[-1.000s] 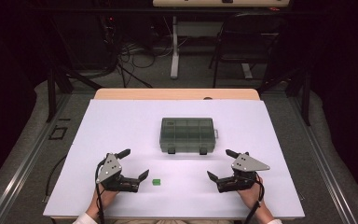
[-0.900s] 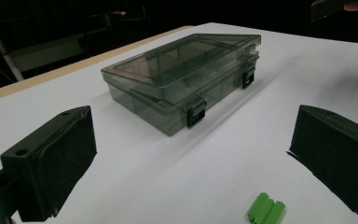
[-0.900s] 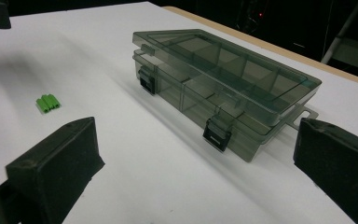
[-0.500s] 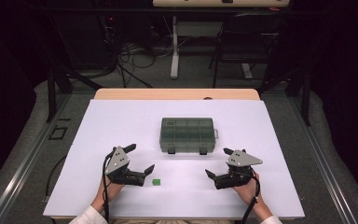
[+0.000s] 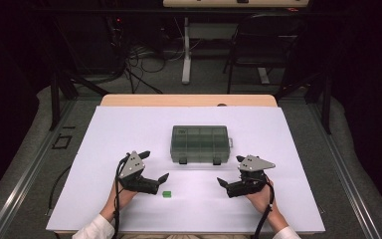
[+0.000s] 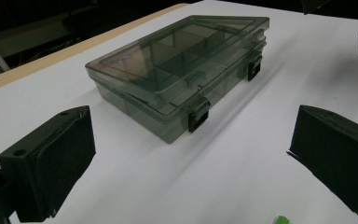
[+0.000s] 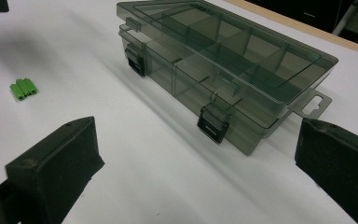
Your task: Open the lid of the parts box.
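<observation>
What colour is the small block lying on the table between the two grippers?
The small block is bright green; the right gripper view shows it best.

A white-topped table (image 5: 129,124) carries a smoky compartment box (image 5: 199,143) and one small green block (image 5: 167,194).

The box lies flat near the middle of the white surface, lid closed, its two dark latches on the side facing the person. The green block rests on the white surface well apart from the box, nearer the person and off toward the box's left corner. Beyond the box, a strip of bare wood edges the table's far side.
</observation>
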The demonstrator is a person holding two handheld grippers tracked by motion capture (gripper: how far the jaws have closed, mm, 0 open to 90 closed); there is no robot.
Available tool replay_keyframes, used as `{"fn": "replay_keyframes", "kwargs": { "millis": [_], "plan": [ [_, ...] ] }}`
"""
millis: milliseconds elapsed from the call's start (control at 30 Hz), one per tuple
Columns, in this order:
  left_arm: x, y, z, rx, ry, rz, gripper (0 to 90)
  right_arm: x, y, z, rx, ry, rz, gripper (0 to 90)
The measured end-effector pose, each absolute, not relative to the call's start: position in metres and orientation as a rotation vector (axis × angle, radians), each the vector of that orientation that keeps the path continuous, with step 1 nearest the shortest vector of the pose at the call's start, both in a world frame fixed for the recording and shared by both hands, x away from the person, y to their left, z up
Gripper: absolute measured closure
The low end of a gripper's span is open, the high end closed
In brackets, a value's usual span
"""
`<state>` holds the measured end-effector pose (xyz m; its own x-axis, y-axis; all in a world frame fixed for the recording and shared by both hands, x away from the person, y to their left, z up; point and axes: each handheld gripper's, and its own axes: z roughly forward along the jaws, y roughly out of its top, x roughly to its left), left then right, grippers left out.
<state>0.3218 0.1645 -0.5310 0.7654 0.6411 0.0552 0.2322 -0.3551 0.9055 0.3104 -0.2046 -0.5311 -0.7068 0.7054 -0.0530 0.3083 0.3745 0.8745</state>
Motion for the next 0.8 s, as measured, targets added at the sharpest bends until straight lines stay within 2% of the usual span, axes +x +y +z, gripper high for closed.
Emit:
{"fn": "replay_keyframes", "kwargs": {
  "millis": [100,800],
  "plan": [
    [0.328,0.161,-0.533,1.956,0.708,0.500,0.0,0.314,-0.205,-0.531,0.882,2.216,1.277,0.0],
    [0.358,0.145,-0.542,2.036,0.720,0.484,0.0,0.324,-0.202,-0.533,0.901,2.240,1.267,0.0]
  ]
}}
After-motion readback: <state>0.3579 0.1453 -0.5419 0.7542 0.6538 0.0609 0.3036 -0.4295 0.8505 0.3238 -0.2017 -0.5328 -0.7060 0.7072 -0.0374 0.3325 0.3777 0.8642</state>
